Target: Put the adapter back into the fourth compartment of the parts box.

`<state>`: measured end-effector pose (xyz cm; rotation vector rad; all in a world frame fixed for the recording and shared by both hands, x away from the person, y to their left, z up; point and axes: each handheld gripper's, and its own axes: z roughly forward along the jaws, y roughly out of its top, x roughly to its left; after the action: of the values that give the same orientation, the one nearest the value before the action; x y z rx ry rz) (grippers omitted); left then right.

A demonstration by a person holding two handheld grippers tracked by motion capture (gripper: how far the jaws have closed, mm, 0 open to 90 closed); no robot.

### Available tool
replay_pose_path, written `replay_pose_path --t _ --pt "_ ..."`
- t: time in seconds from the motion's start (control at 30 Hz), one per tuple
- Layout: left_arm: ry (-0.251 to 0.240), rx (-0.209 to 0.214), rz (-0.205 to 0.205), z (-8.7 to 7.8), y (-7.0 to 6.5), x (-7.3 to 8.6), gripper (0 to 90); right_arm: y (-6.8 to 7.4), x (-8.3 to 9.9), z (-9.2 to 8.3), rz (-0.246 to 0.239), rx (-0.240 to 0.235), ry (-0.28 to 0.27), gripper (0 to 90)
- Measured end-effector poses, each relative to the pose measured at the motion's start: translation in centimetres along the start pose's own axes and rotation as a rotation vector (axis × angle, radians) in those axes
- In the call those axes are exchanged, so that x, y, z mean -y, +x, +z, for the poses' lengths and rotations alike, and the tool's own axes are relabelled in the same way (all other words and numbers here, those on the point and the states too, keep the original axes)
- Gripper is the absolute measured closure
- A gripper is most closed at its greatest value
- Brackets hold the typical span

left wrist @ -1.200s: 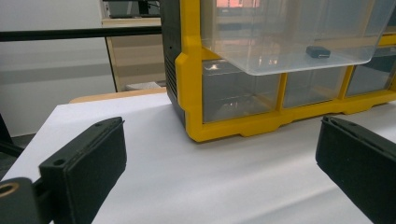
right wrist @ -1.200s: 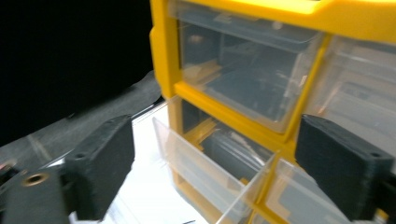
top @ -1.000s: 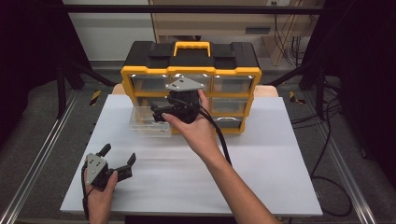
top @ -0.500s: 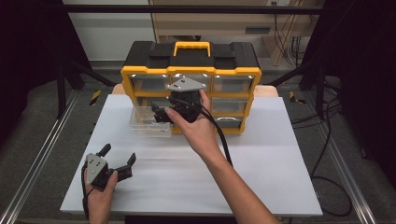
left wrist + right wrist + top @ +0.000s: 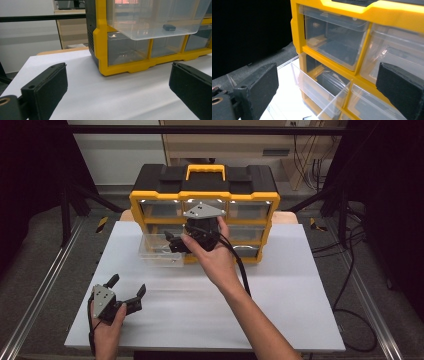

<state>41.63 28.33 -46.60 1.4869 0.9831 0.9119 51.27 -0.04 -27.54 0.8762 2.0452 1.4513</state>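
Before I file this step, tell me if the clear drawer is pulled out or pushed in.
Pulled out. The clear drawer juts forward from the yellow organizer over the white table.

The pulled-out clear drawer (image 5: 162, 251) juts over the table (image 5: 280, 295) from the organiser (image 5: 250, 200), blocking its left front; bare table lies nearer.

**Layout on the table**

Drawer cabinet (image 5: 204, 215) stands at the back of the table (image 5: 280, 310). One drawer (image 5: 161, 250) is pulled out on its left. My right gripper (image 5: 172, 241) hangs over that drawer; my left gripper (image 5: 126, 286) rests front left, well apart.
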Motion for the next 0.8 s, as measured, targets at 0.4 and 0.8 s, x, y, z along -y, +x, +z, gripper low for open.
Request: replay_pose_path --t 0.4,0.8 --pt "0.0 -0.002 -0.005 0.0 0.1 0.0 1.5 -1.5 0.1 -0.9 0.023 0.013 -0.019 4.4" --pt "0.007 0.003 -0.005 0.1 0.0 0.0 1.5 -2.9 0.6 -2.0 0.024 0.035 -0.015 4.4"
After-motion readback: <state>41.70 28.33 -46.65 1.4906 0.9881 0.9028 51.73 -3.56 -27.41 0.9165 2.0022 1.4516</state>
